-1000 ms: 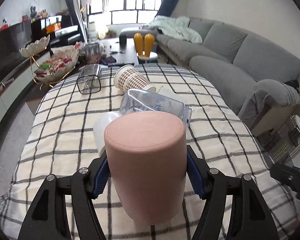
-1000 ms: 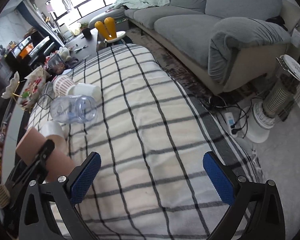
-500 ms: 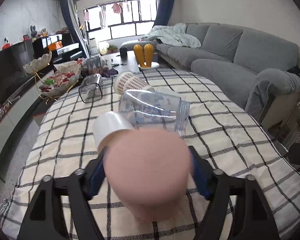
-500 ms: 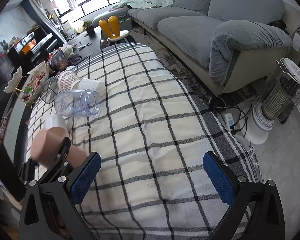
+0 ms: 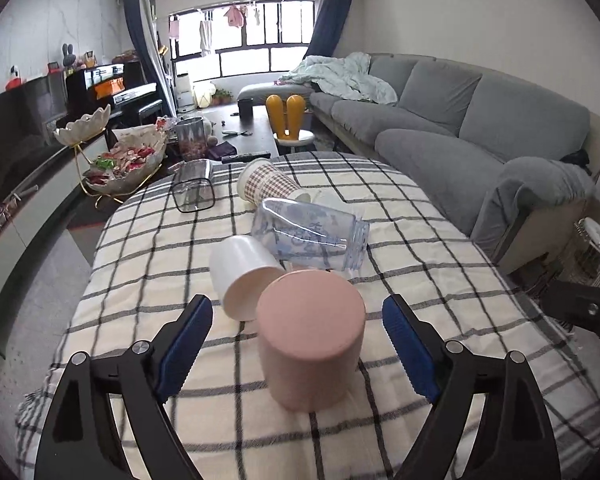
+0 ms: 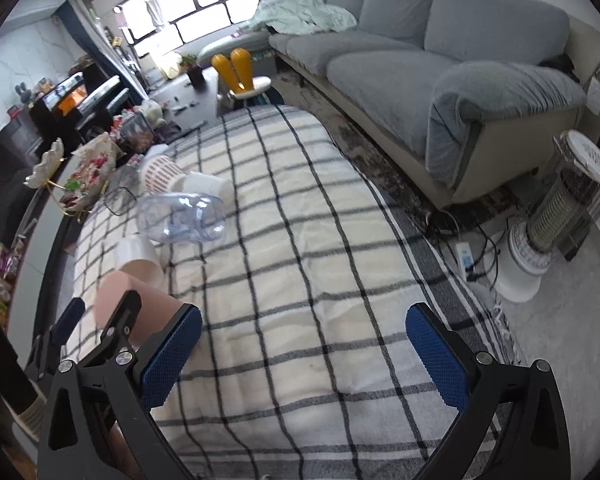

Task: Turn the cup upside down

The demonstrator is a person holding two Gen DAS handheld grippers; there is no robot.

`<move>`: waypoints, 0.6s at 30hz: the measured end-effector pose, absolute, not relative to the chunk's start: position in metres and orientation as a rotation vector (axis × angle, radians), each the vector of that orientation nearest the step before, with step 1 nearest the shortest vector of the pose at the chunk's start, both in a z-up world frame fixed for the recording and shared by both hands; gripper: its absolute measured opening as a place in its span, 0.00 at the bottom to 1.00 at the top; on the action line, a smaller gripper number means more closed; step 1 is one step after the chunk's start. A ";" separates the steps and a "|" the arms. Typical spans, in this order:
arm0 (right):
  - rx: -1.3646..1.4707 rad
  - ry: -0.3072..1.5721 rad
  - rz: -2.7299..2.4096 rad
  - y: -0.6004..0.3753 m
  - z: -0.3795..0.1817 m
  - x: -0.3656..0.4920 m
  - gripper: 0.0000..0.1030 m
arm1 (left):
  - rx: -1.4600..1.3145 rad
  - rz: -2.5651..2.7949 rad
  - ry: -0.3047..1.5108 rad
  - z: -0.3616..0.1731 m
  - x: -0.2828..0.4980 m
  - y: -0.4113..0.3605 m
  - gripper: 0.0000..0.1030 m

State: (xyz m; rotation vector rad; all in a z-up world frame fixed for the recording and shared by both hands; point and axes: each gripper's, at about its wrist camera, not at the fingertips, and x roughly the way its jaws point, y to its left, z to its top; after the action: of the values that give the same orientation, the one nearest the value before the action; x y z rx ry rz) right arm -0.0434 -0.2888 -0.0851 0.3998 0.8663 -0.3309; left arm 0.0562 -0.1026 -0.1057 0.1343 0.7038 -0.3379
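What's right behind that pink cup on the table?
Behind the pink cup lies a white cup on its side, then a clear bottle, also lying down. The pink cup hides the white cup's lower rim; whether they touch is unclear.

Checked cloth (image 5: 420, 240) on table w/ pink cup (image 5: 311, 336), other cups.

Your left tool (image 5: 298, 344), which a second ago clamped the pink cup (image 5: 311, 336) between its blue pads (image 5: 182, 354), now stands spread wide, both pads clear of the cup's sides. The cup, base up, is no longer carried; it now sits mouth-down on the checked cloth of the worktop (image 5: 440, 264), just beside the white cup (image 5: 244, 276) lying on its side.
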 end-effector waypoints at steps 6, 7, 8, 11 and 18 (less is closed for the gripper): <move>0.303 0.775 -0.279 -0.262 -0.057 -0.043 0.99 | 0.083 -0.291 0.755 -0.081 0.050 -0.072 0.88; 0.294 0.764 -0.268 -0.257 -0.053 -0.042 0.99 | 0.075 -0.278 0.767 -0.078 0.050 -0.066 0.88; 0.288 0.754 -0.261 -0.254 -0.051 -0.042 0.99 | 0.064 -0.266 0.776 -0.076 0.049 -0.059 0.89; 0.259 0.713 -0.245 -0.241 -0.041 -0.041 0.99 | 0.032 -0.222 0.797 -0.067 0.046 -0.039 0.92; 0.204 0.657 -0.265 -0.216 -0.031 -0.039 0.99 | -0.011 -0.181 0.810 -0.051 0.037 -0.012 0.93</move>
State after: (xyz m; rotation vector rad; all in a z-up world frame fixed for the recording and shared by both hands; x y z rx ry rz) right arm -0.0392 -0.2164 -0.0306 0.2038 0.6570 -0.2650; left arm 0.0372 -0.0123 -0.0511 -0.0112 0.8105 -0.1807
